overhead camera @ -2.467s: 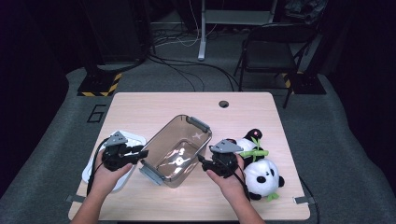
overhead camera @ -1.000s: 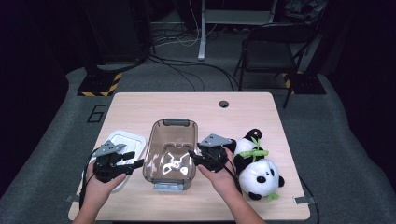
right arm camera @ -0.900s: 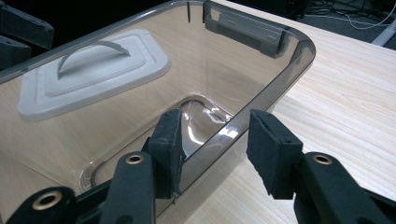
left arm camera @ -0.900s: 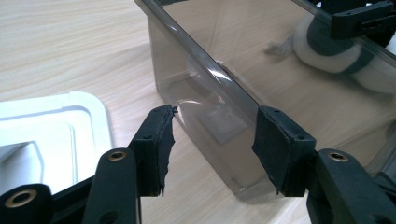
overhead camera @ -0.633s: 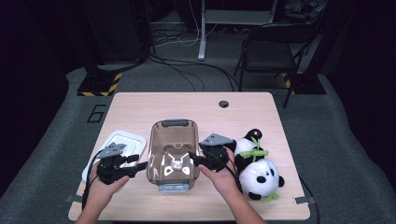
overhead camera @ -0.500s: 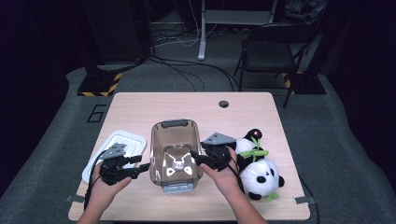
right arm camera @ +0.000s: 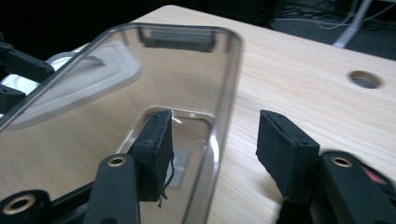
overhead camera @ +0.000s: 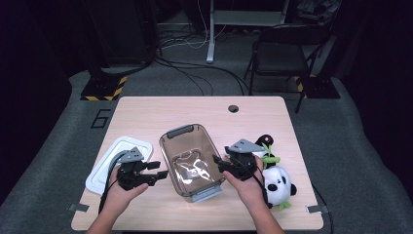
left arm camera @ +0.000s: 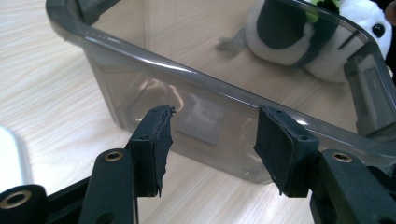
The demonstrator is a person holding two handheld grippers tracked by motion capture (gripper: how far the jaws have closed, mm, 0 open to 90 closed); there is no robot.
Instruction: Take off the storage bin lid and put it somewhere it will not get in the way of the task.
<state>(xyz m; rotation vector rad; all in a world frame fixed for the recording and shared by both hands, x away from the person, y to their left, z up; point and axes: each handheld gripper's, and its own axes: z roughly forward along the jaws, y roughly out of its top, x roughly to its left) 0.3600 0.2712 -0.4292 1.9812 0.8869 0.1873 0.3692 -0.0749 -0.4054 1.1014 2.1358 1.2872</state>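
Observation:
A clear grey plastic container (overhead camera: 192, 158) stands upright in the middle of the table, with nothing in it. My left gripper (overhead camera: 159, 174) is open at its left wall. In the left gripper view that gripper (left arm camera: 217, 144) points at the container's side (left arm camera: 224, 105), which lies just beyond the pads. My right gripper (overhead camera: 218, 165) straddles the right rim. In the right gripper view this gripper (right arm camera: 217, 144) has one pad inside and one outside the rim (right arm camera: 223, 116). Its jaws have just been opening, and neither pad presses the wall.
A white lid (overhead camera: 111, 163) lies flat to the left, behind my left hand. A panda plush (overhead camera: 278, 186) and a dark plush with green leaves (overhead camera: 266, 146) lie right of my right hand. A round cable hole (overhead camera: 233, 108) is near the far table edge.
The container was tilted and held between both grippers; now it stands level on the table, turned slightly. The right gripper's jaws have spread off the rim. The left gripper has slid right, toward the container.

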